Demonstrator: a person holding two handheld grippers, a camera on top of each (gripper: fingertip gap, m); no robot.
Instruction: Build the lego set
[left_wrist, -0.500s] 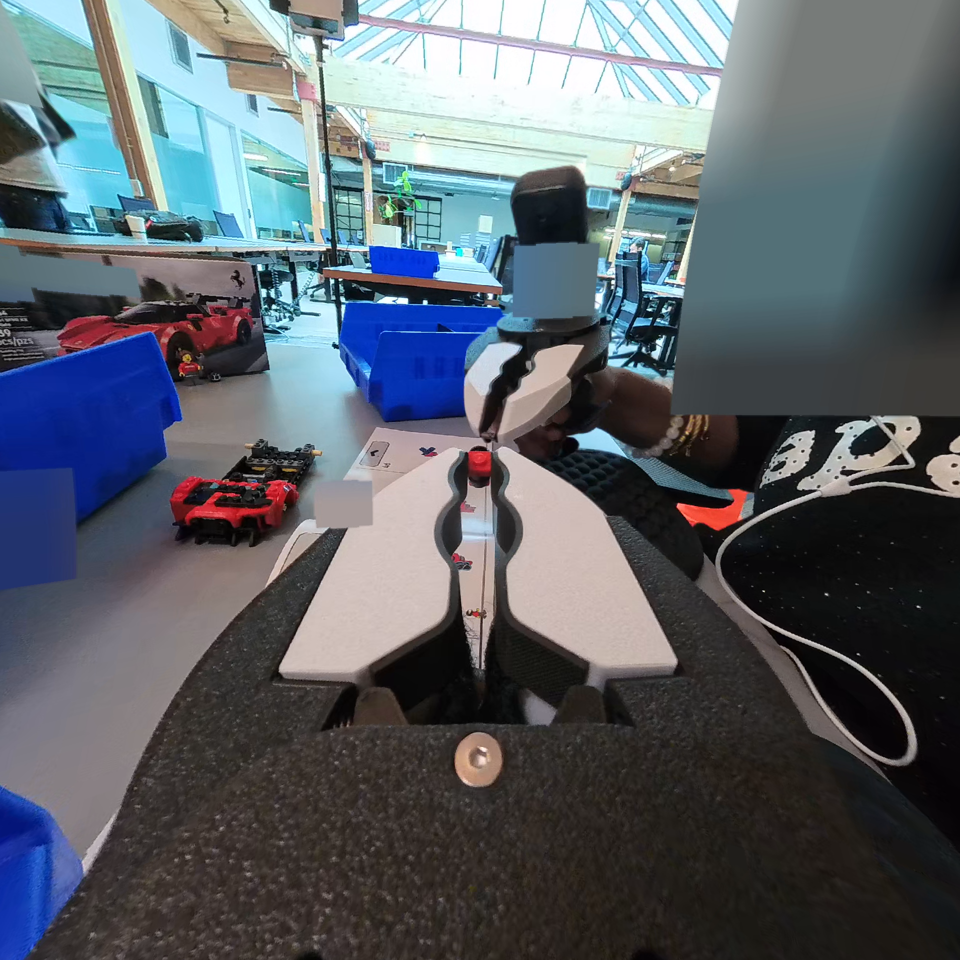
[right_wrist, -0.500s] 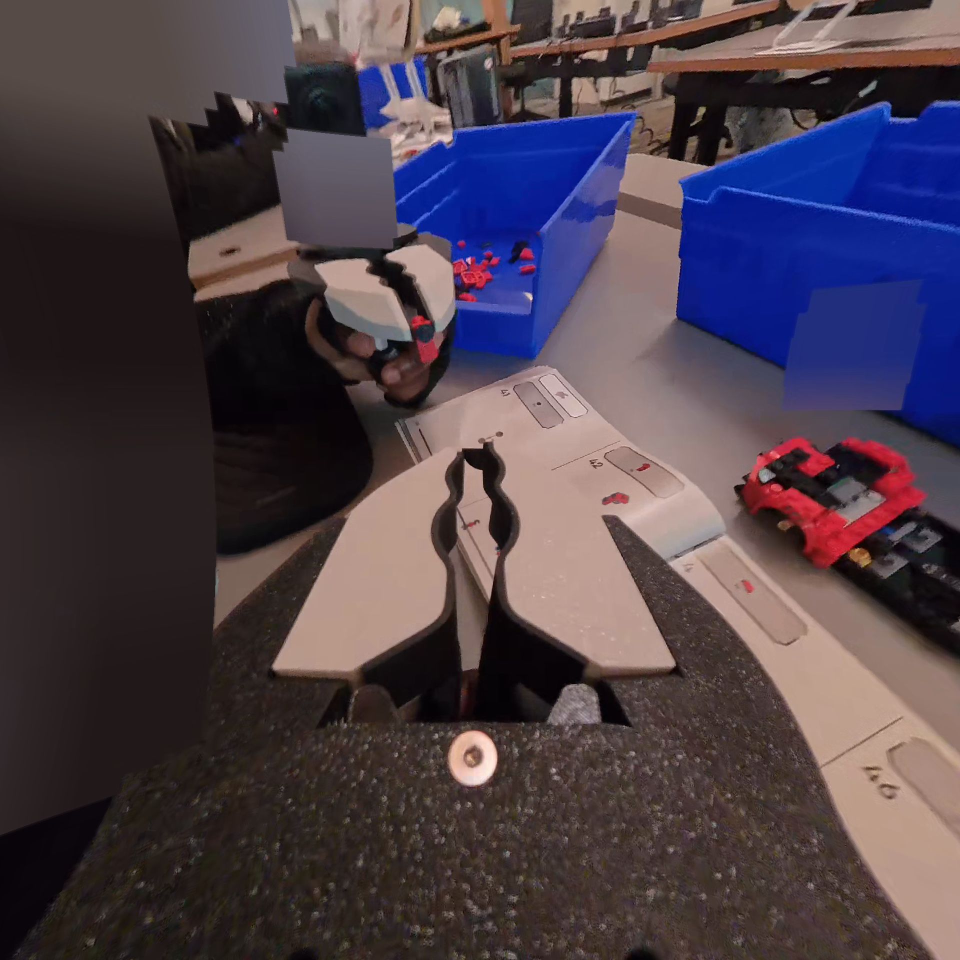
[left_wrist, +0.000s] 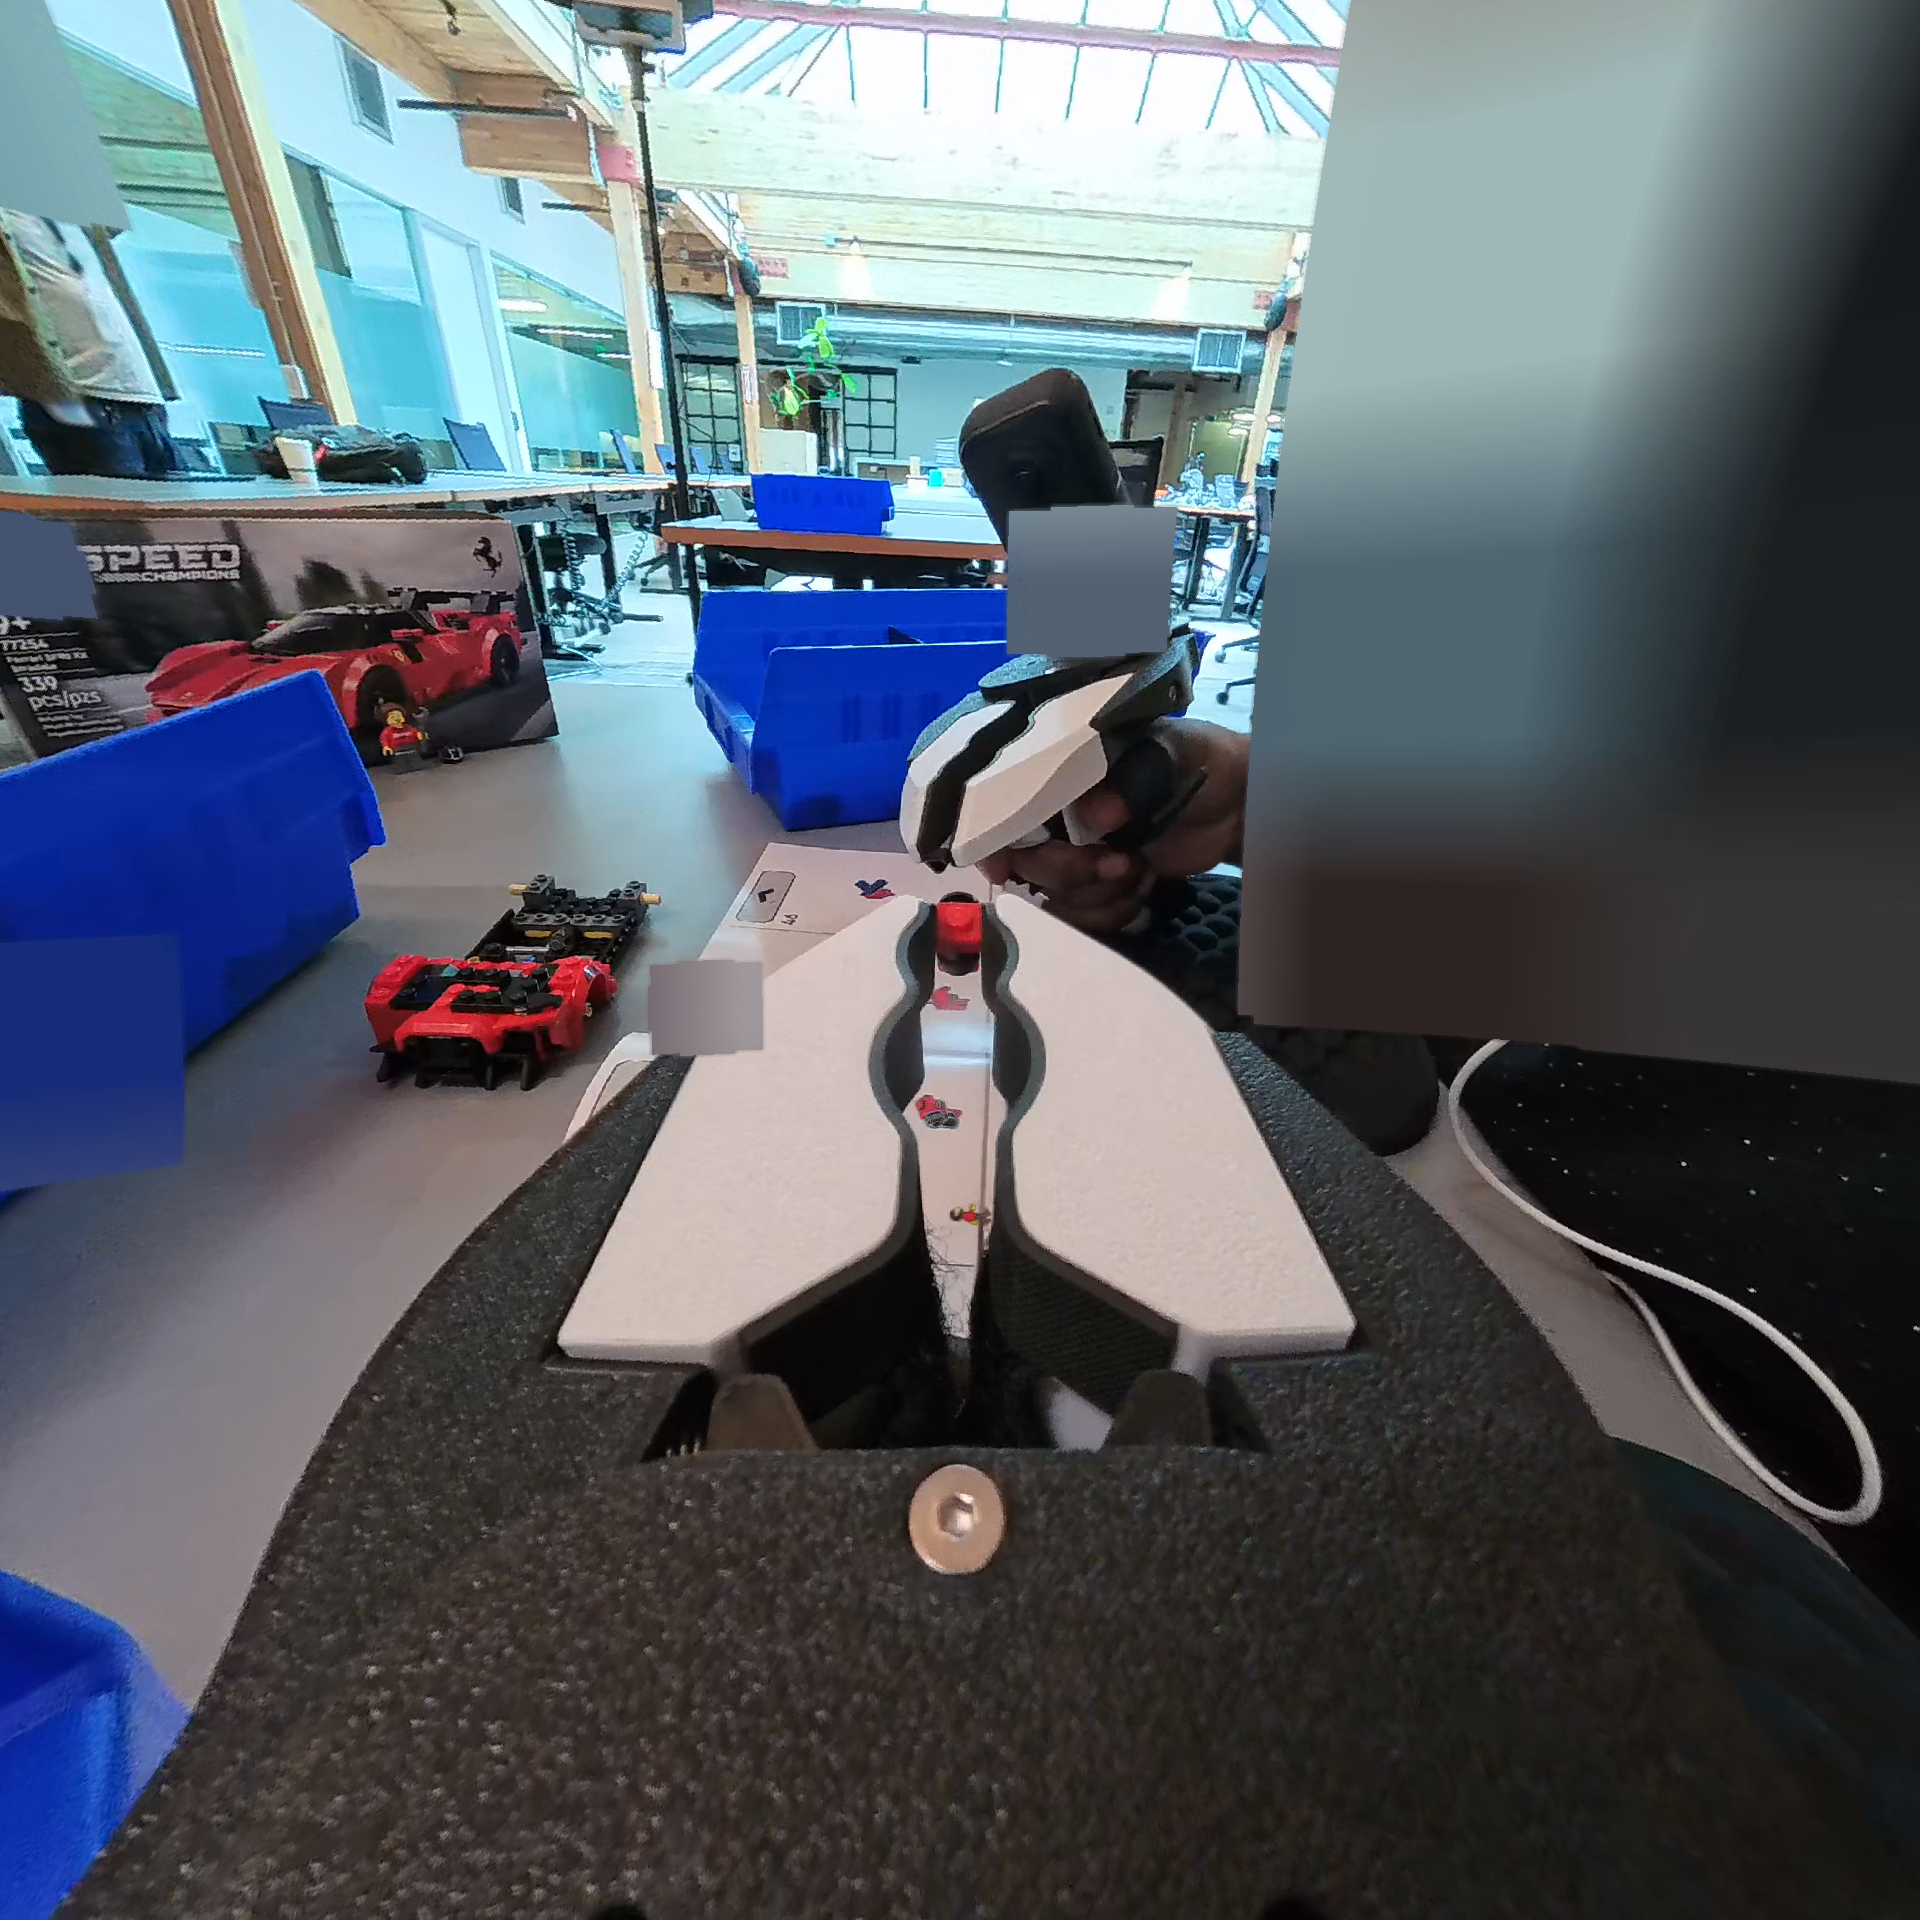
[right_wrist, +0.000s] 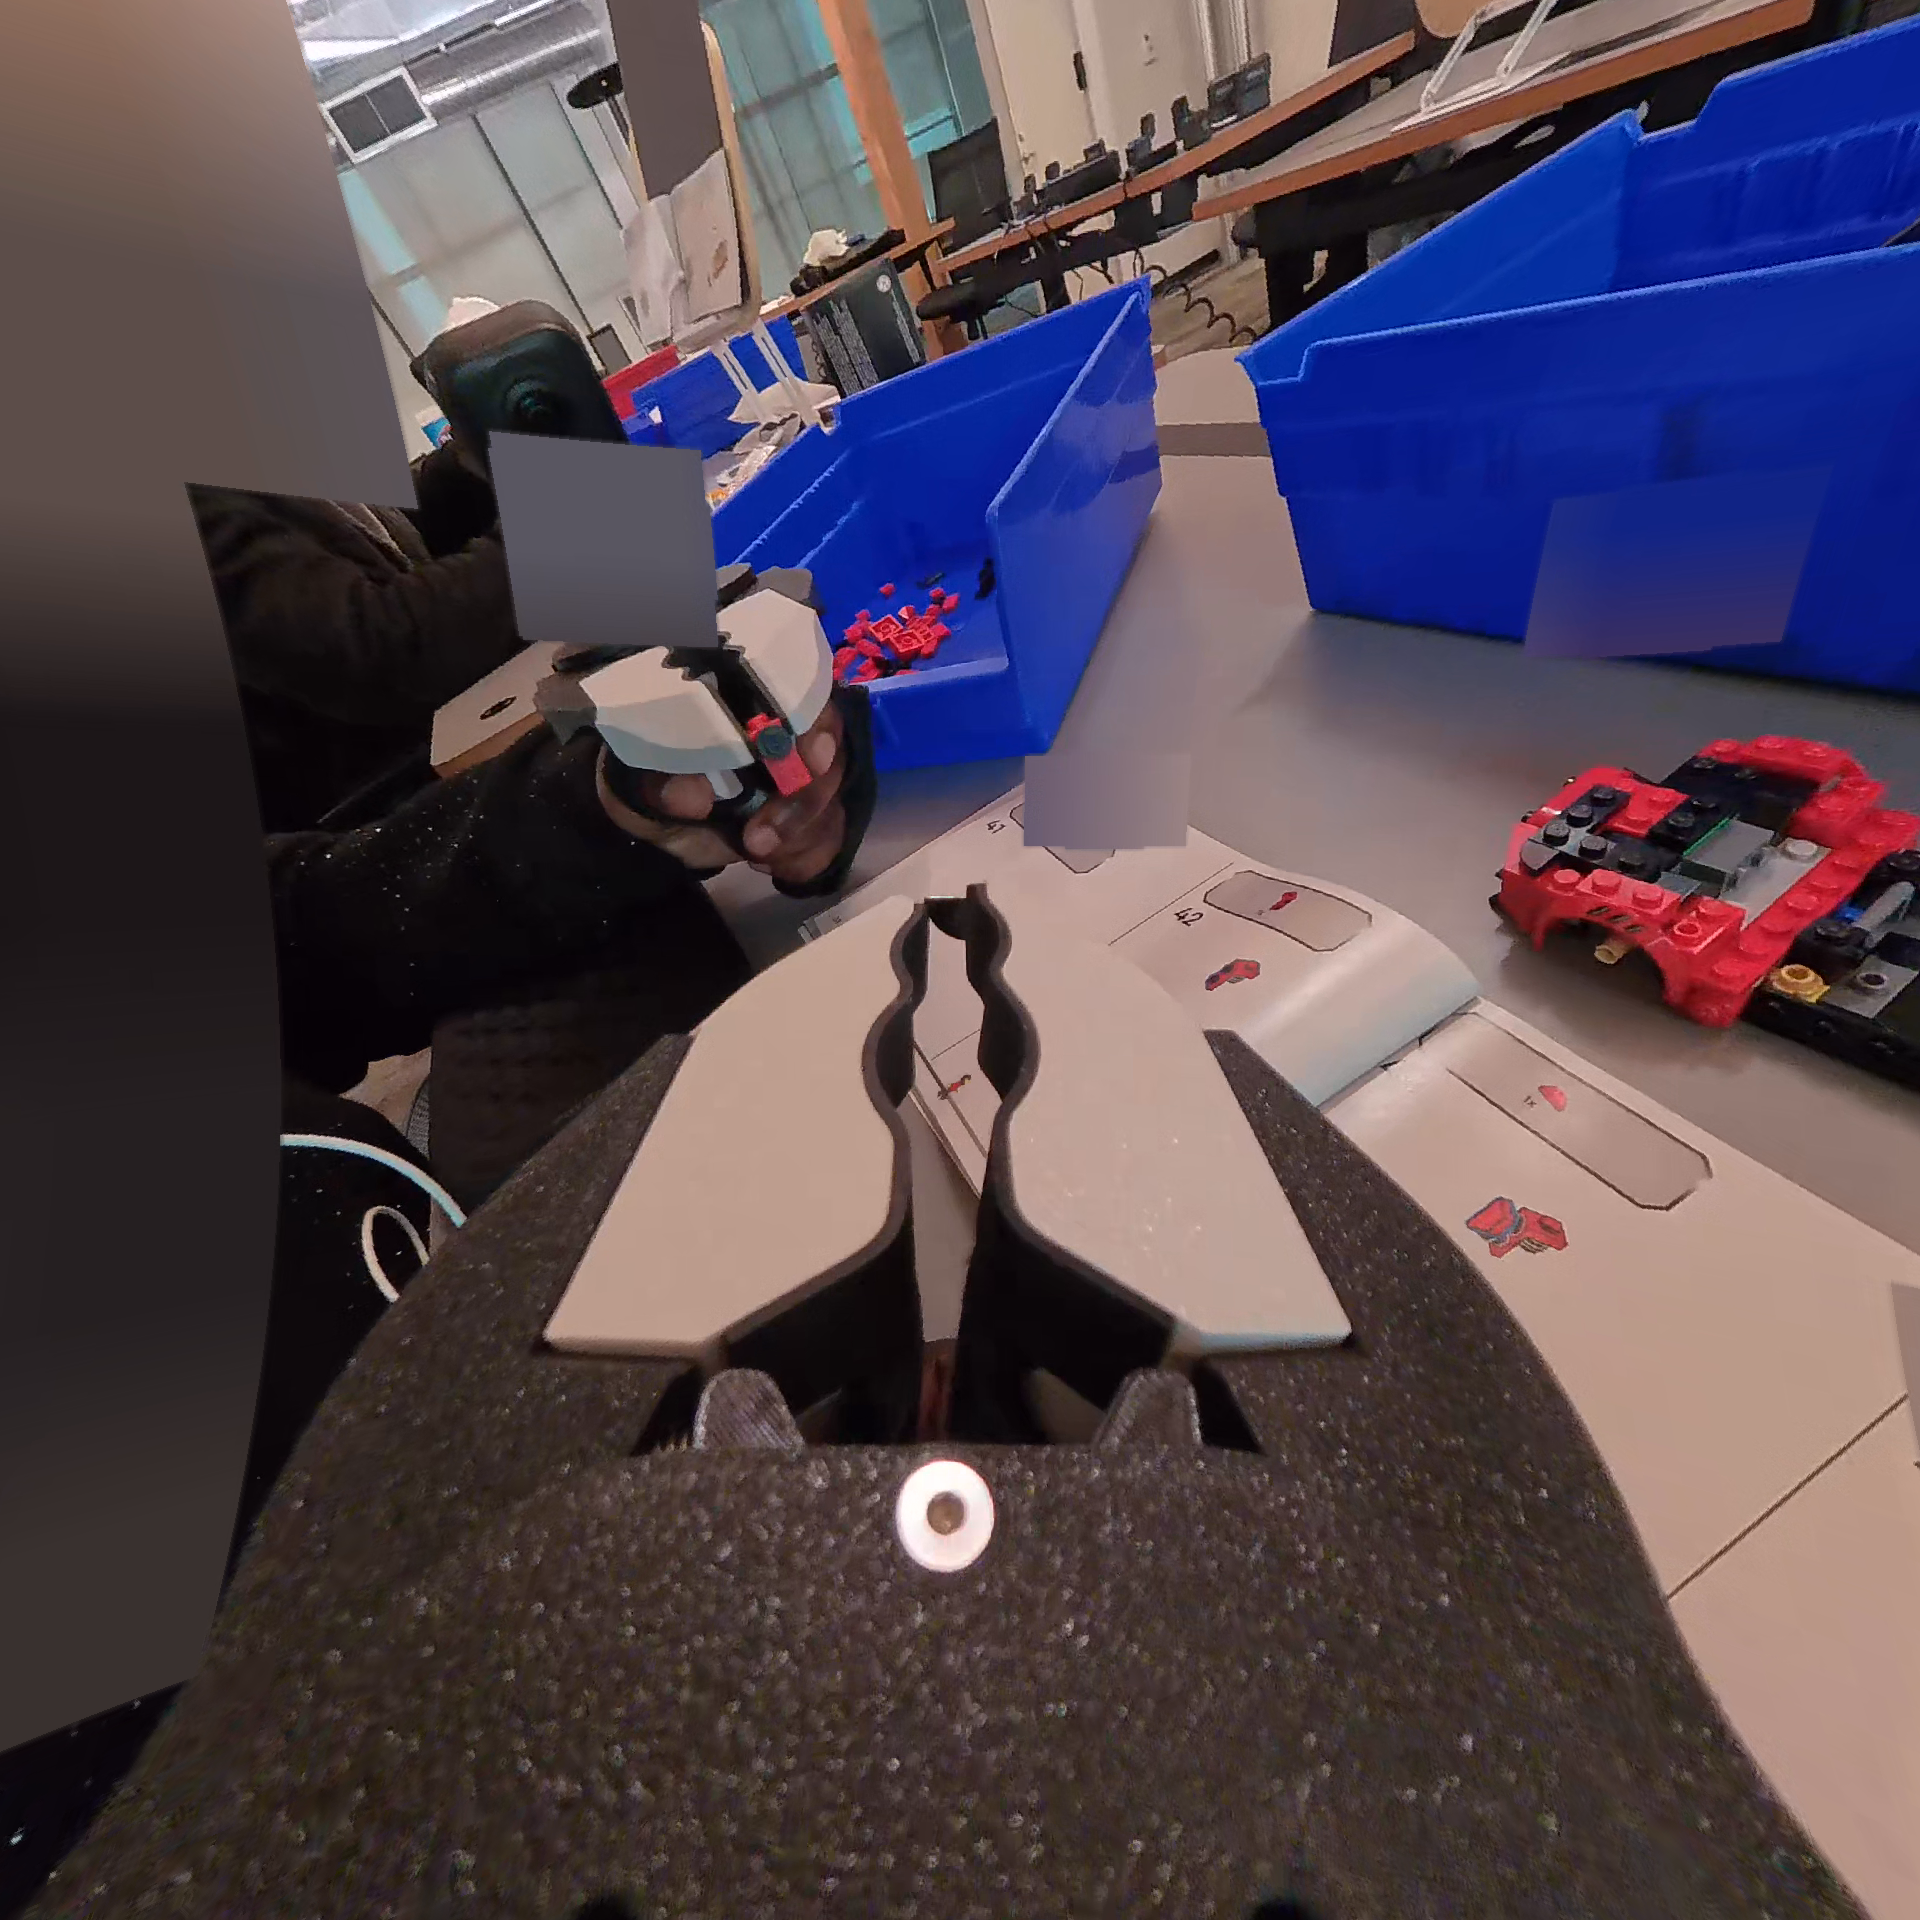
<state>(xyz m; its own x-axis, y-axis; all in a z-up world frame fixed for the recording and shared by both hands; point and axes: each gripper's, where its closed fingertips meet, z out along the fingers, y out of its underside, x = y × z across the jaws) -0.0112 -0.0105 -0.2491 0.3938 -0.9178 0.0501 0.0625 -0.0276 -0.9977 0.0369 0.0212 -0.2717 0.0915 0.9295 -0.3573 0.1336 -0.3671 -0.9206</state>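
Note:
My left gripper (left_wrist: 957, 914) is shut on a small red lego piece (left_wrist: 957, 925) and holds it above the open instruction booklet (left_wrist: 821, 894). In the right wrist view the left gripper (right_wrist: 774, 743) shows the red piece (right_wrist: 781, 750) with a dark round part on it. My right gripper (right_wrist: 949, 902) is shut on a small black piece (right_wrist: 945, 914). In the left wrist view the right gripper (left_wrist: 938, 857) hangs just above and left of the red piece, tips pointing down. The partly built red car (left_wrist: 488, 1003) (right_wrist: 1704, 883) lies on the table.
A black chassis (left_wrist: 571, 914) lies behind the car. Blue bins (left_wrist: 177, 862) (left_wrist: 831, 707) stand around; one bin (right_wrist: 1039, 582) holds several loose red pieces. The set's box (left_wrist: 312, 634) stands at the back left. A white cable (left_wrist: 1714, 1330) lies on dark clothing to the right. One gripper's finger ends stand about 7 cm off the other's. The partly built red car (left_wrist: 488, 1003) lies around 15 cm away from my right fingertips. It is also in sight in the right wrist view (right_wrist: 1583, 816).
The right gripper has tilted, and its tips now sit slightly left of and above the red piece. The left gripper still holds the piece in about the same place.

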